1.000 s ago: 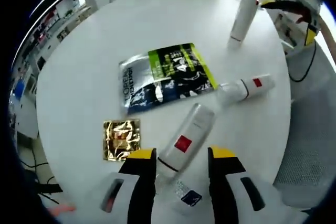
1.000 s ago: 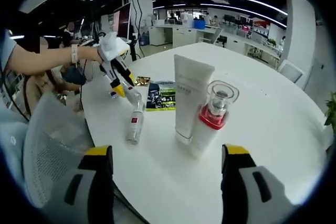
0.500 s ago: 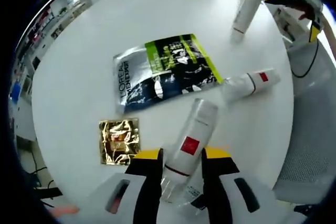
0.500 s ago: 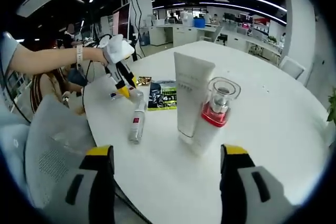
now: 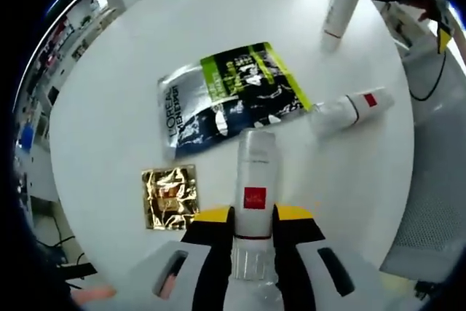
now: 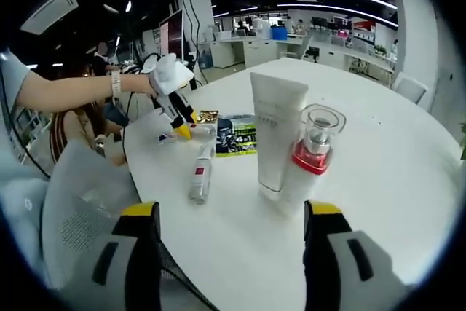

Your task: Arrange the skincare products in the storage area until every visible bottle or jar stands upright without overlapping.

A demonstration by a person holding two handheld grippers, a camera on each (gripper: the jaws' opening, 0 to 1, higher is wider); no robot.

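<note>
- Open-plan office behind; we work over a round white table [image 5: 109, 107].
- Left gripper [image 5: 251, 227] reaches down over the table edge, jaws pinching a white bottle with a red square label [image 5: 253, 180] near its clear cap end.
- Second small bottle [image 5: 348, 107] lies on its side near the dark sachet [image 5: 229, 96]; gold foil packet [image 5: 170, 194] just beside the left gripper.
- Right gripper [image 6: 226, 253] hovers spread wide, holding nothing, before an upright white tube [image 6: 275, 129] and an upright red-collared pump bottle [image 6: 313, 154], apparently touching.
</note>
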